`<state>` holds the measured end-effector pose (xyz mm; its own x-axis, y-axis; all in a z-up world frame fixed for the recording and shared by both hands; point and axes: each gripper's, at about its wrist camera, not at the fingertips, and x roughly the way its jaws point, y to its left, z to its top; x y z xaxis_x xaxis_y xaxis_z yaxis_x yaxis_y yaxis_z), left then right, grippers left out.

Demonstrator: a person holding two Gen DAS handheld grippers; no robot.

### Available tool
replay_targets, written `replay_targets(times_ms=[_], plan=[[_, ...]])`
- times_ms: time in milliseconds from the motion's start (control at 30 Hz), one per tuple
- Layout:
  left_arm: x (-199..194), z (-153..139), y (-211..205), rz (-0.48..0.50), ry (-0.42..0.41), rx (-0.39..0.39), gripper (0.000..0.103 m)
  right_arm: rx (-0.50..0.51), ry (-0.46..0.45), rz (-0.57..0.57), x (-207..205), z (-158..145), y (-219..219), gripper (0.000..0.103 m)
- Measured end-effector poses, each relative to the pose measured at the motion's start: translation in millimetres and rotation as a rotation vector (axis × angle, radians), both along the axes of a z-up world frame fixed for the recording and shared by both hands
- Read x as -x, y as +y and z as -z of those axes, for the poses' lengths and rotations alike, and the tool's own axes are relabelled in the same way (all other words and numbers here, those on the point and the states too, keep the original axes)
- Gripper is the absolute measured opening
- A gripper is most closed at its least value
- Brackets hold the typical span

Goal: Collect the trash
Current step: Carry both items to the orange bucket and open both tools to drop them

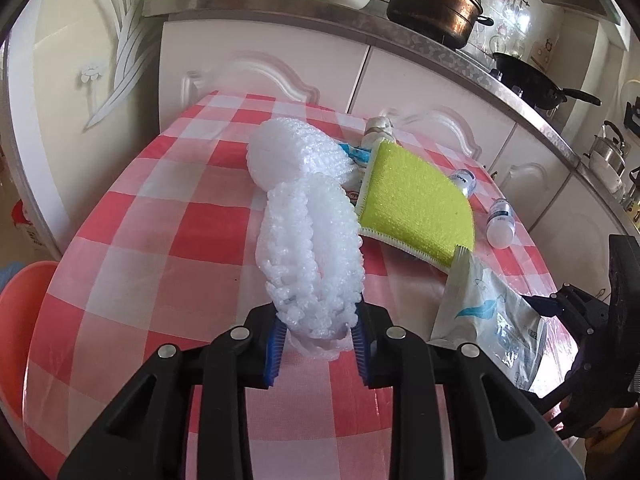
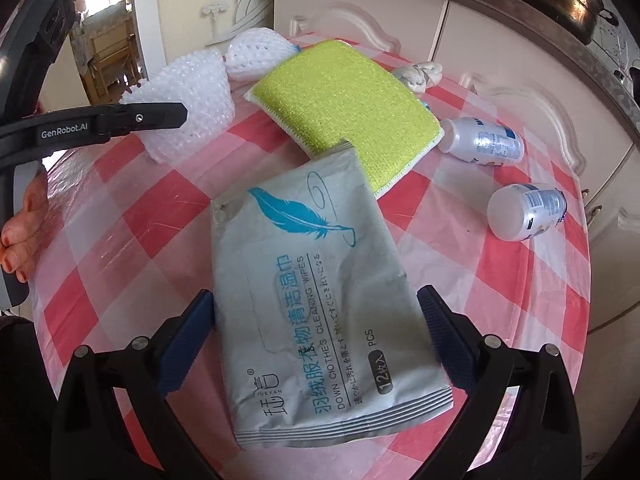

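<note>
Gripping white foam netting (image 1: 308, 240) in our left gripper (image 1: 318, 344), jaws clamped.
Our right gripper (image 2: 316, 316) straddles the "JUEYAN DOWN CLOTHES CLEANING WIPES" pack (image 2: 316, 300), jaws wide, not pressing.

A: What lies on the checked desk (image 2: 120, 216), and how many of each?

B: Two white foam nets (image 1: 308, 248), joined end to end. One green sponge pad (image 2: 348, 108). One pack of cleaning wipes (image 2: 320, 304). Two small white bottles (image 2: 524, 212), both on their sides. One knotted white bundle (image 2: 420, 74).

A: Anything beside the desk?

B: One pink basin (image 1: 20, 320). Above, one pot (image 1: 436, 4), one pan (image 1: 532, 80).
</note>
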<state>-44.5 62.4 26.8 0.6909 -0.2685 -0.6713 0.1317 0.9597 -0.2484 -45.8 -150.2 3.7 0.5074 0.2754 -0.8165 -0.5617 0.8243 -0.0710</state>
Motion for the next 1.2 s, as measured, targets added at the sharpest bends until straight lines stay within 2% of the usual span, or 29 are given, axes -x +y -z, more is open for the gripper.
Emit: replay_targets(times_ms=[167, 400, 667, 967, 1200], plan=[[7, -6, 8, 0.003, -0.013, 0.018, 0.03, -0.029, 0.02, 0.052, -1, 3, -2, 0.098], [22, -18, 22, 0.004, -0.038, 0.038, 0.03, -0.093, 0.015, 0.142, 8, 0, -2, 0.085], [39, -26, 42, -0.011, -0.064, 0.056, 0.03, -0.117, -0.006, 0.184, 24, -6, 7, 0.077], [59, -35, 71, -0.044, -0.102, 0.065, 0.03, -0.236, -0.017, 0.133, 37, -41, 43, 0.076], [79, -41, 118, -0.141, -0.131, 0.061, 0.03, -0.349, 0.036, 0.029, 23, -73, 99, 0.076]])
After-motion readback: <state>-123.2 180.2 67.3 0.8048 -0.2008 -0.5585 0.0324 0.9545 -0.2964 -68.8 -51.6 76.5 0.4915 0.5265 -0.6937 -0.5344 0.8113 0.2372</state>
